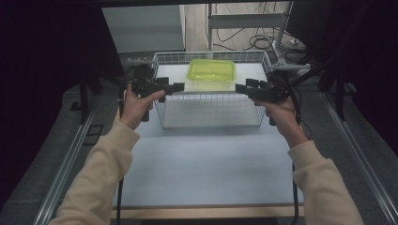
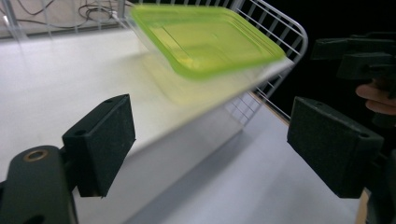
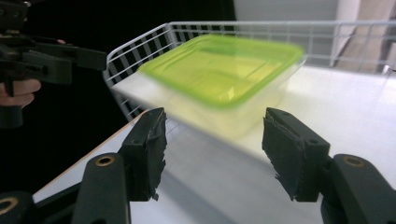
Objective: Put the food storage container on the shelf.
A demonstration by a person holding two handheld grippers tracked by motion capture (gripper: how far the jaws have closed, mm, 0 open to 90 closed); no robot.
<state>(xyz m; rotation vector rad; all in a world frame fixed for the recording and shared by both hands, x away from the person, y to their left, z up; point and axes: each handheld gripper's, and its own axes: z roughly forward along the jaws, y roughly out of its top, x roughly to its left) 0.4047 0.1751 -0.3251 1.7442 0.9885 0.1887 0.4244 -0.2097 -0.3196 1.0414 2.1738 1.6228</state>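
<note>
Your left gripper (image 1: 179, 86) has its jaws spread wide with nothing between them, and the same goes for your right gripper (image 1: 241, 88): both pairs of black pads stand apart and hold nothing. In the high view each gripper sits at one side of a white wire basket (image 1: 164, 119), the left one at its left rim and the right one at its right rim, tips pointing inward toward each other. Inside the basket, toward its far end, rests a clear plastic box with a lime green lid (image 1: 211, 71). The box lies beyond and between your two grippers, touching neither. The basket stands on a white table (image 1: 206, 164). Your hands hold the gripper handles, cream sleeves reaching in from below.
</note>
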